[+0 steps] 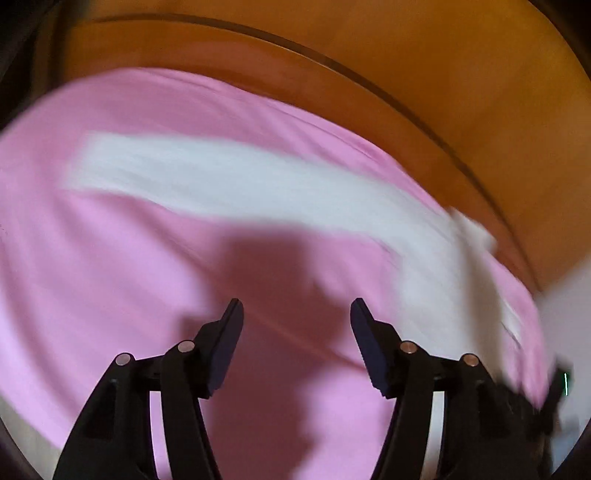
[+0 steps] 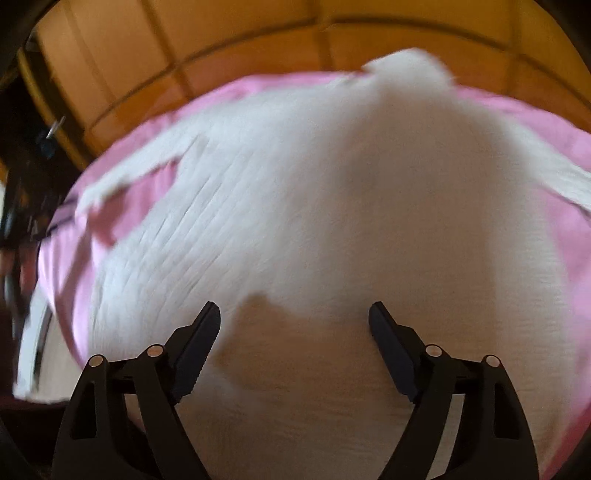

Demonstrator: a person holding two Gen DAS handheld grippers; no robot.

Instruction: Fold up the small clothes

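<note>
Warm orange-brown wooden panelling (image 2: 236,33) fills the background in both wrist views, and below it we find a pink sheet (image 1: 122,258) spread over what appears to be a bed; we cannot confirm the support beneath the sheet. Both pictures are motion-blurred, so fine detail is limited.

We note a white garment (image 2: 332,206) lying on the pink sheet. In the right wrist view it covers most of the sheet's middle, with a ribbed or lined texture visible on its left part and a raised bunched portion at its far end, near the sheet's far edge. A narrow strip of the garment reaches out toward the sheet's left edge. In the left wrist view the same garment (image 1: 258,184) appears as a long white band running across the sheet from left to the right edge.

We record the left gripper (image 1: 296,317) above bare pink sheet, its fingers (image 1: 225,347) standing apart with nothing between them; its shadow falls on the sheet directly ahead. The garment lies beyond and to the right of it, not touching.

We record the right gripper (image 2: 294,321) over the near part of the white garment, its fingers (image 2: 195,339) spread wide. No fabric is pinched between them.
</note>
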